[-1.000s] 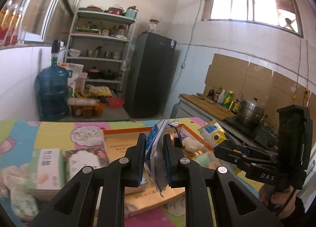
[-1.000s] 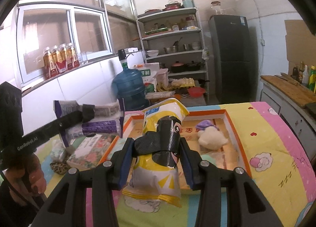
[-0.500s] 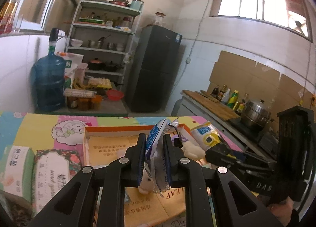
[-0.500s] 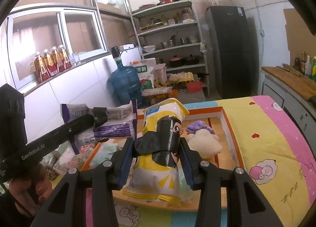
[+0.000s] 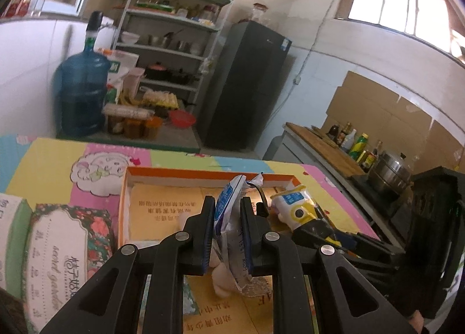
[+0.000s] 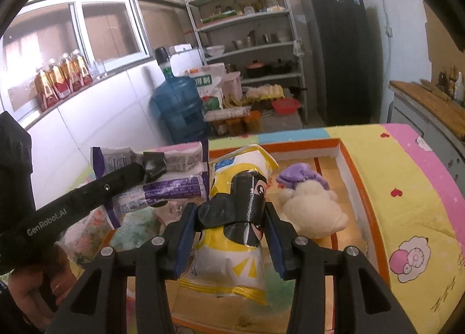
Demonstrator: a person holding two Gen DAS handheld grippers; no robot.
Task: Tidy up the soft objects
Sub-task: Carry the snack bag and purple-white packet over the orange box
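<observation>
- Left wrist view: left gripper [image 5: 227, 228] clamped on a purple-and-white packet [image 5: 229, 235], hanging over the orange-rimmed tray [image 5: 209, 174]; floral tissue box [image 5: 62, 249] to the left.
- Right wrist view: right gripper [image 6: 229, 236] pinching a yellow snack bag [image 6: 232, 249] above the tray's near part; white plush toy [image 6: 311, 209] lying farther right inside.

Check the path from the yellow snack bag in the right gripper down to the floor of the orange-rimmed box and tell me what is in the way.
Nothing visible blocks it. The yellow snack bag hangs over bare cardboard inside the orange-rimmed box. The white plush toy with the purple cap lies to its right, apart from the bag.
</observation>
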